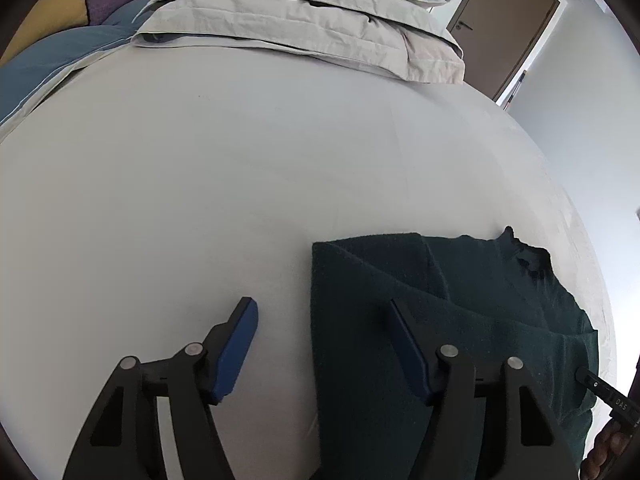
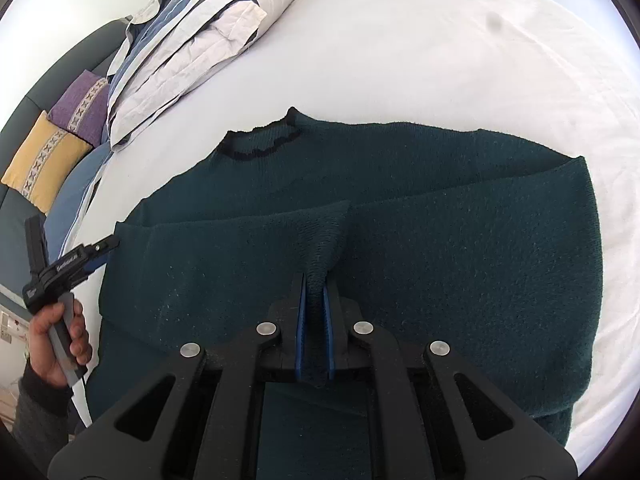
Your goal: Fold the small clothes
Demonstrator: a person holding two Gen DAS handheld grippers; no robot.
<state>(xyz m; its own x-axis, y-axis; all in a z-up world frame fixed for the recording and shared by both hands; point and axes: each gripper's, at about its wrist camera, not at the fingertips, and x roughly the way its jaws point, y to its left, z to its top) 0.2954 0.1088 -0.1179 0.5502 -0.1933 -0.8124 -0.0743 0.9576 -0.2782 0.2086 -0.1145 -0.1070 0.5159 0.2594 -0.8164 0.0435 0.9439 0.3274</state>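
A dark green knitted sweater (image 2: 440, 220) lies spread on the white bed sheet (image 2: 440, 60), its black-trimmed collar (image 2: 260, 148) toward the pillows. My right gripper (image 2: 316, 280) is shut on a pinched-up fold of the sweater near its middle. In the left wrist view the sweater (image 1: 480, 300) fills the lower right. My left gripper (image 1: 322, 304) stands open over the sweater's left edge. One finger hangs over the bare sheet and the other over the knit, with neither pad pressing. The right wrist view shows the left gripper (image 2: 74, 236) beside the sweater's corner, held by a hand (image 2: 60, 332).
Folded grey and blue bedding (image 1: 300, 24) and pillows (image 2: 192, 28) are stacked at the head of the bed. A purple cushion (image 2: 82, 104) and a yellow cushion (image 2: 44, 164) lean against a dark headboard. A brown door (image 1: 508, 28) stands beyond the bed's right edge.
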